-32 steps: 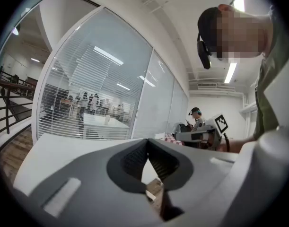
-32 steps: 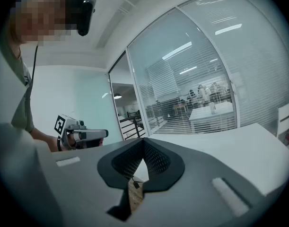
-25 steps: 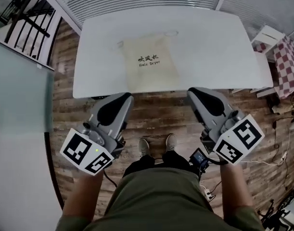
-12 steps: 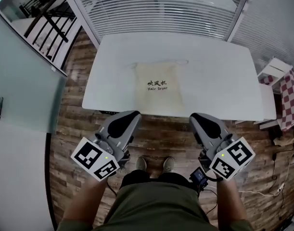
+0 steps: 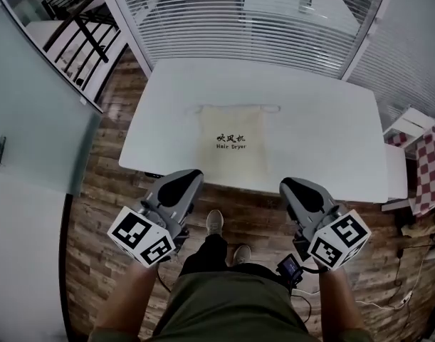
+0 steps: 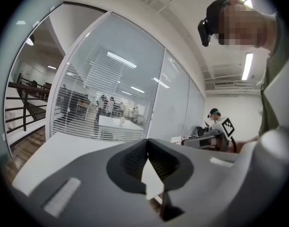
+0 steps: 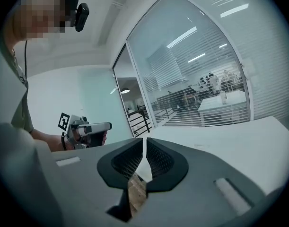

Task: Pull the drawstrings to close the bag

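**Both grippers empty, short of the bag**

The bag is lying flat mid-table, its mouth and drawstrings toward the frame's top. The left gripper and right gripper are hovering below the table's near edge, fingers clenched on nothing (probably poised to reach). Bare table is flanking the bag on both sides.

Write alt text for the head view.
A cream bag printed "Hair Dryer" lies flat on a white table, its drawstrings at the far end. The left tongs and right tongs, both shut and empty, are held over the wood floor, short of the table's near edge.
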